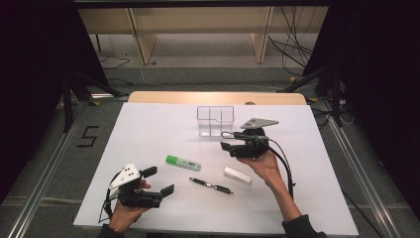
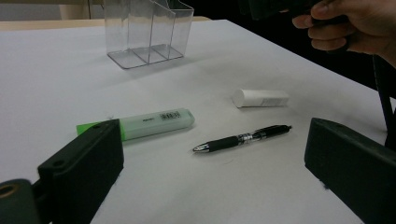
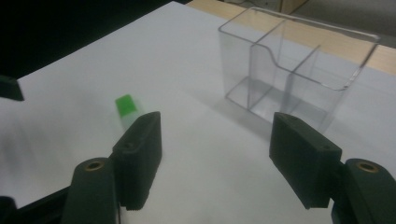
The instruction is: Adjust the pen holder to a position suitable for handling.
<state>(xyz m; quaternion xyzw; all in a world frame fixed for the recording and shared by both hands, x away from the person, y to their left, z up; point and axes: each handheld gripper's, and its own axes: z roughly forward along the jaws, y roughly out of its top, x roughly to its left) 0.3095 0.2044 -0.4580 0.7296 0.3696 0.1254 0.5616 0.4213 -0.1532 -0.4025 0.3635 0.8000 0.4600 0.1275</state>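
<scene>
High view: I saw my right gripper (image 1: 229,141) held above the table (image 1: 148,129), jaws apart and empty, just in front of the clear organizer (image 1: 215,120). My left gripper (image 1: 159,181) rested near the table's front edge, jaws spread, empty. Between them lay the green highlighter (image 1: 183,162), black pen (image 1: 210,185) and white eraser (image 1: 236,174).

Left gripper view: my jaws stood wide, framing the highlighter (image 2: 140,125), pen (image 2: 243,138) and eraser (image 2: 260,98); nothing was gripped.

Right gripper view: my jaws gaped over bare table, the organizer (image 3: 294,70) just beyond them, the highlighter (image 3: 126,108) partly behind one jaw.
</scene>
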